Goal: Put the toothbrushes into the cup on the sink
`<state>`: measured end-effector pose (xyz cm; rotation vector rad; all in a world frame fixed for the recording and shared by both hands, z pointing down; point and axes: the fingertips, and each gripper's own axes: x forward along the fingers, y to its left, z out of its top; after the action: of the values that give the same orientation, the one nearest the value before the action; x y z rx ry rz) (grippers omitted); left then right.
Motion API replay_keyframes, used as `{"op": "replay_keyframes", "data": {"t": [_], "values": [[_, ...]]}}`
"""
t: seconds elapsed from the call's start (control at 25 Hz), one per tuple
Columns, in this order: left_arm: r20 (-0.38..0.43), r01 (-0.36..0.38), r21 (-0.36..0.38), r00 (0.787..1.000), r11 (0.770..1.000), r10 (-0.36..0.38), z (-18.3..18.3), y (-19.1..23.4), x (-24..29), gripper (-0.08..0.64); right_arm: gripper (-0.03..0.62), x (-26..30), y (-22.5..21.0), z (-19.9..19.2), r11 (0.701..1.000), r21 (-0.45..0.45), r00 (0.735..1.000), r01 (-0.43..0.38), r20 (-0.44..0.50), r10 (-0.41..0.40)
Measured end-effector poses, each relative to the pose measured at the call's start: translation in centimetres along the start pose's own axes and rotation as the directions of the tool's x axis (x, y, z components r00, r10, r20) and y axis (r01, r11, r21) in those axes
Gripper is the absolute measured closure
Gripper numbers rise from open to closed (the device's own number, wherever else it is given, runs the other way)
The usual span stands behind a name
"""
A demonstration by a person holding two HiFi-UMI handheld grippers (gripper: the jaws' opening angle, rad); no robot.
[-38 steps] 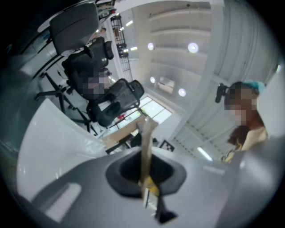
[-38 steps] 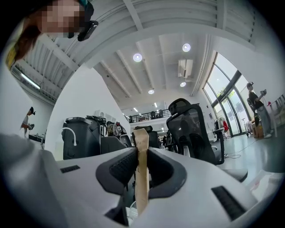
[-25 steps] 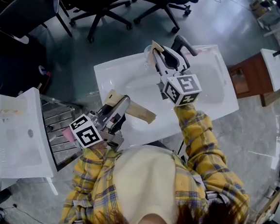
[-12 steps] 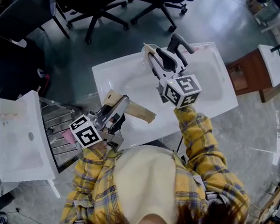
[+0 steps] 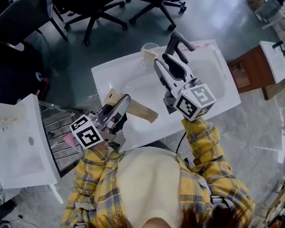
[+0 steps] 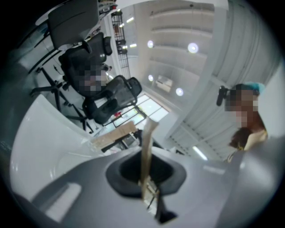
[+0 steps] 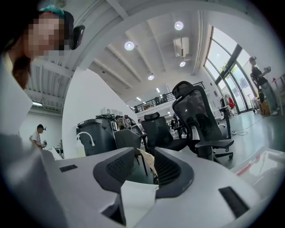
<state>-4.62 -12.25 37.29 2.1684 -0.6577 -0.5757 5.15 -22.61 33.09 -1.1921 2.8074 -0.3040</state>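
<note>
The white sink [image 5: 211, 94] carries a clear cup [image 5: 149, 47] on its far rim, and a tan toothbrush box [image 5: 148, 56] stands in it. My right gripper [image 5: 163, 61] hovers just this side of the cup. Its jaws have just been opening and grip nothing. In the right gripper view that box [image 7: 147, 160] shows loose in the gap ahead. My left gripper [image 5: 117, 110] is over the sink's near left edge, shut on a second tan toothbrush box [image 5: 141, 111] held crosswise, which shows edge-on [image 6: 147, 147] between the jaws in the left gripper view.
A dark faucet [image 5: 177, 40] rises behind the right gripper. Office chairs [image 5: 92, 2] stand beyond the sink. Another white sink [image 5: 16, 144] and a wire rack [image 5: 57, 123] are at the left. A wooden cabinet [image 5: 248, 70] is at the right.
The right gripper let go of the toothbrush box, which now stands in the cup, then drew back toward me and to the right. The left gripper has not moved.
</note>
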Motion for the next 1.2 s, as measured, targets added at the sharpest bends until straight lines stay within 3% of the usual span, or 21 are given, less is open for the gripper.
{"op": "replay_keyframes", "data": {"t": [0.32, 0.56, 0.84, 1.04, 1.2], "values": [[-0.012, 0.016, 0.003, 1.0, 1.0, -0.016, 0.1, -0.2, 0.4, 0.555, 0.483, -2.1, 2.8, 0.5, 0.998, 0.024, 0.998, -0.058, -0.015, 0.058], [-0.034, 0.017, 0.015, 0.999, 1.0, -0.016, 0.1, -0.2, 0.7, 0.555, 0.483, -2.9, 6.4, -1.4, 0.983, 0.024, 0.976, -0.184, -0.116, 0.186], [-0.076, 0.026, 0.045, 0.997, 0.999, -0.023, -0.1, -0.3, 1.1, 0.555, 0.483, -3.4, 9.7, -3.9, 0.948, 0.035, 0.921, -0.317, -0.226, 0.317], [-0.099, 0.041, 0.069, 0.995, 0.997, -0.034, -0.1, -0.5, 1.4, 0.555, 0.482, -3.9, 11.8, -6.4, 0.907, 0.05, 0.847, -0.417, -0.341, 0.408], [-0.18, 0.061, 0.132, 0.983, 0.989, -0.036, -1.0, -0.8, 1.7, 0.555, 0.474, -4.1, 12.4, -7.9, 0.889, 0.067, 0.8, -0.454, -0.408, 0.44]]}}
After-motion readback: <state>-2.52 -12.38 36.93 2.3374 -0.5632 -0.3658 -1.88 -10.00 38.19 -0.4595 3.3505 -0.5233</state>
